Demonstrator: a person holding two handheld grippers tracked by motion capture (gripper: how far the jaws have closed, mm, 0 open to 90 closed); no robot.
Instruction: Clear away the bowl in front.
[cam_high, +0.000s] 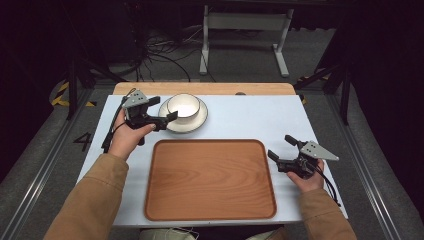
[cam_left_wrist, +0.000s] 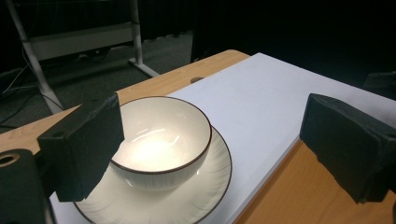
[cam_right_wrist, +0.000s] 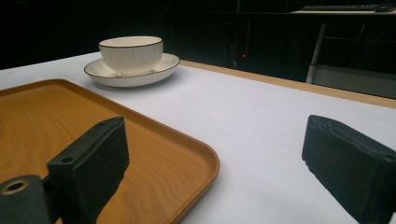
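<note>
- My left tool (cam_high: 162, 119) sits just beside the near-left edge of the saucer (cam_high: 200, 120), jaws spread wide with nothing between them.
- In the left gripper view, one jaw of that tool overlaps the rim of the bowl (cam_left_wrist: 161, 140) on my side; I cannot tell whether it touches the bowl or only stands in front of it. The other jaw hangs well off to the side, over the edge of the wooden tray (cam_left_wrist: 322, 196).
- The bowl (cam_high: 183, 105) is white with a thin dark rim and stands upright in the middle of the saucer, which carries the same dark edge line.
- Bowl and saucer rest on the white surface (cam_high: 250, 117), just beyond the far-left corner of the tray (cam_high: 210, 180).
- The tray lies flat with nothing on it, between my two hands.
- My right tool (cam_high: 281, 148) is just beside the tray's right edge, near its far corner, jaws also spread wide and holding nothing.
- In the right gripper view, one jaw hangs over the tray's corner (cam_right_wrist: 205, 158) and the other over the bare white surface (cam_right_wrist: 261, 126); the bowl (cam_right_wrist: 131, 53) on its saucer (cam_right_wrist: 116, 77) shows far beyond the tray.
- The right tool is well apart from the saucer.
</note>
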